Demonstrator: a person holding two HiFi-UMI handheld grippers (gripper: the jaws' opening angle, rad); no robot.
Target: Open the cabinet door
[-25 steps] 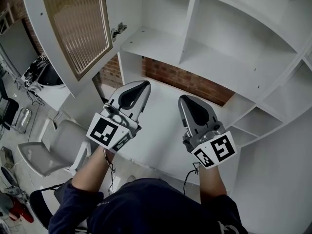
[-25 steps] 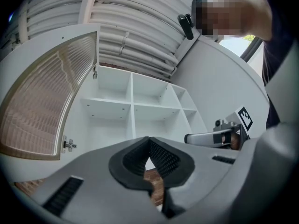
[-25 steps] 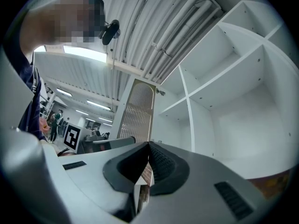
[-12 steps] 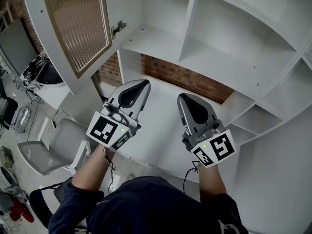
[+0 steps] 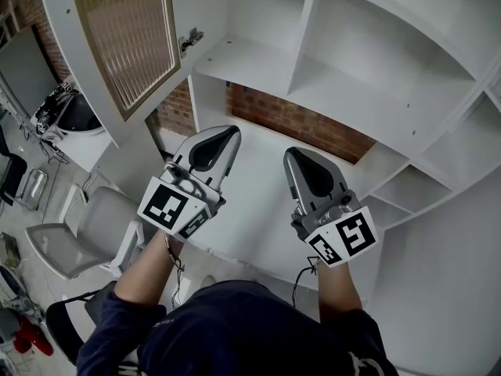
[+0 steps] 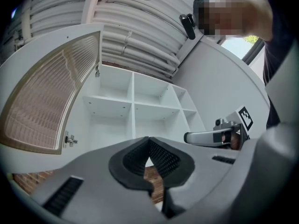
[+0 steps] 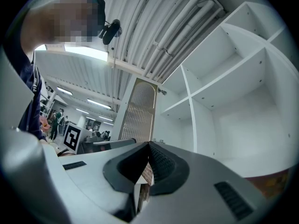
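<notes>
Seemingly the step is all but done: the cabinet door (image 5: pixel 117 45) stands swung wide at the left of the cabinet (image 5: pixel 258 69), hanging on its hinge (image 5: pixel 190 37). The left gripper (image 5: pixel 229 137) and the right gripper (image 5: pixel 292 158) hover side by side in front of the cabinet, each with jaws pressed together on nothing. Finishing well likely means keeping both clear of the door's edge so it is not nudged back. Every compartment of the cabinet in view holds nothing.
</notes>
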